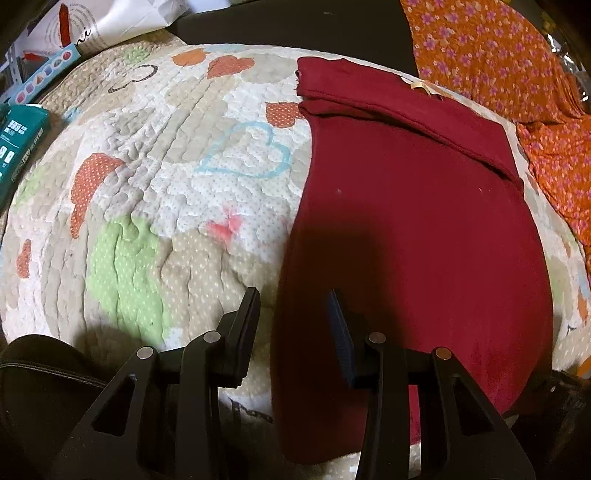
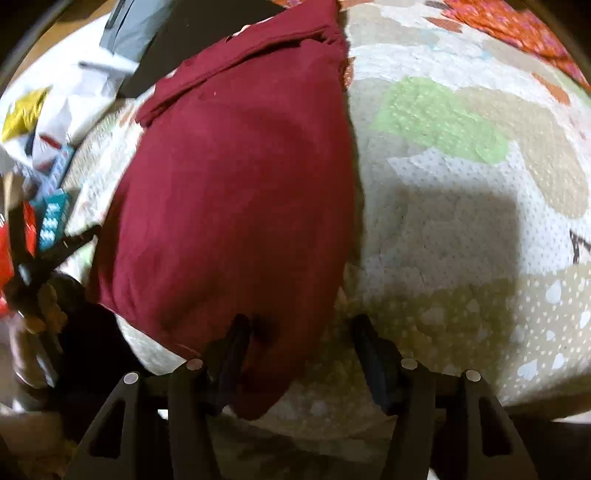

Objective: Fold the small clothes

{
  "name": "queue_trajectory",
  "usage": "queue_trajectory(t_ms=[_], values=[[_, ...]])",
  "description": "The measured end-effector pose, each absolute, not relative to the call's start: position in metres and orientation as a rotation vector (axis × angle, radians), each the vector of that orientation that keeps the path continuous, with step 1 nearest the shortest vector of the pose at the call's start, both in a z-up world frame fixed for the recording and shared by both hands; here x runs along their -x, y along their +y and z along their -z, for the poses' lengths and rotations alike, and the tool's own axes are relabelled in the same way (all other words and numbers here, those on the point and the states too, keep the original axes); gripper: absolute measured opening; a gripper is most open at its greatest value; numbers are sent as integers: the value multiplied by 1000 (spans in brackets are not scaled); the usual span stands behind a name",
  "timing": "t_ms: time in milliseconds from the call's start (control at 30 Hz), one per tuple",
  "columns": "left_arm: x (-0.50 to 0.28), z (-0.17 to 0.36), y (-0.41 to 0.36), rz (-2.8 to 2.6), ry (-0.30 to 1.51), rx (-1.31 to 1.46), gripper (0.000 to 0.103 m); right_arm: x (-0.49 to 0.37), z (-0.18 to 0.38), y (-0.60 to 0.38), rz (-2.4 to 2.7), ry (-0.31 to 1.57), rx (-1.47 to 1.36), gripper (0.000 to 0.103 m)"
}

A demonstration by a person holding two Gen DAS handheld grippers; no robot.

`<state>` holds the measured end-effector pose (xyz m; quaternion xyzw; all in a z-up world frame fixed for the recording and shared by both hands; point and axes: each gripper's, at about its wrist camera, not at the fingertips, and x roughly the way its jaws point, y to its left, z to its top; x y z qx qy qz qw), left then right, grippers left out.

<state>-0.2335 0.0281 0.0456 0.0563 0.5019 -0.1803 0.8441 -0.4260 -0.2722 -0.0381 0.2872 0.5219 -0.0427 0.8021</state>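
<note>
1. Left wrist view: your left tongs point(image 1: 293, 295) are released, the two fingers spread with nothing between them.
2. Their left finger point(image 1: 247, 314) sits over the quilted mat point(image 1: 155, 192), and their right finger point(image 1: 338, 321) sits over the near left edge of the maroon garment point(image 1: 413, 229). From this view you cannot tell whether either finger touches the fabric.
3. The maroon garment lies flat on the quilted mat, ahead and to the right of the left tongs, with a folded-over band across its far end.
4. Beyond the garment, far right of the tongs, lies an orange floral cloth point(image 1: 491, 48). Far left of the tongs, at the mat's edge, you have a teal box point(image 1: 18, 144) and some printed packaging point(image 1: 74, 33).
5. Right wrist view: your right tongs point(image 2: 299, 325) are also released, fingers wide apart and gripping nothing.
6. Their left finger point(image 2: 236, 343) is over the near corner of the maroon garment point(image 2: 236, 184); their right finger point(image 2: 369, 350) is over bare quilted mat point(image 2: 461, 221). The picture is blurred, so contact cannot be judged.
7. The garment stretches ahead and left of the right tongs, its right edge running just left of their centre line.
8. Far left of these tongs, a jumble of boxes and papers point(image 2: 48, 122) shows, too blurred to name.
</note>
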Motion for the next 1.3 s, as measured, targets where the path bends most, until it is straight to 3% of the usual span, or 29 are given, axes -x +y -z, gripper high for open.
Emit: queue_trajectory(t_ms=[167, 367, 433, 467, 500, 667, 1300], values=[[243, -46, 33, 386, 1059, -123, 37, 430, 46, -269, 73, 1107, -675, 57], [238, -32, 52, 428, 1181, 33, 37, 428, 40, -261, 36, 1116, -672, 63], [238, -28, 50, 437, 1194, 33, 45, 427, 41, -266, 32, 1119, -689, 65], [239, -26, 48, 434, 1204, 32, 58, 426, 42, -266, 31, 1119, -697, 68], [239, -22, 47, 429, 1217, 36, 62, 425, 42, -267, 26, 1119, -705, 69], [243, -17, 44, 431, 1231, 52, 64, 424, 43, -267, 18, 1116, -725, 75], [250, -7, 35, 444, 1251, -9, 70, 427, 41, -264, -54, 1144, -755, 75]])
